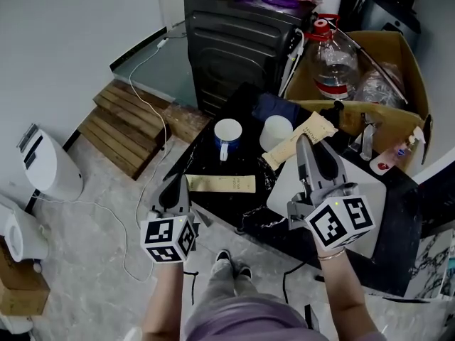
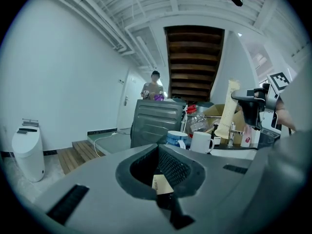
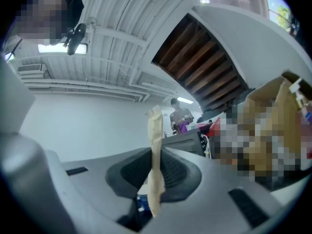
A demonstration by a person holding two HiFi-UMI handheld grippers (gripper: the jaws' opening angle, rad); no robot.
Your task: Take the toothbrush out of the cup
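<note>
A: Where is the toothbrush (image 1: 313, 130) found?
B: Paper-wrapped, it is clamped in the jaws of the right hand-held gripper (image 1: 302, 144), outside the white cup (image 1: 276, 132), above the counter's (image 1: 206, 163) middle.
A: And the left hand-held gripper (image 1: 174, 187)?
B: Its jaws are closed at the counter's near edge; a pale packet (image 1: 220, 184) is possibly pinched.

Cluttered workroom or storeroom, wooden pallet (image 1: 128, 130), open cardboard box (image 1: 409, 55), black metal cabinet (image 1: 238, 45)
</note>
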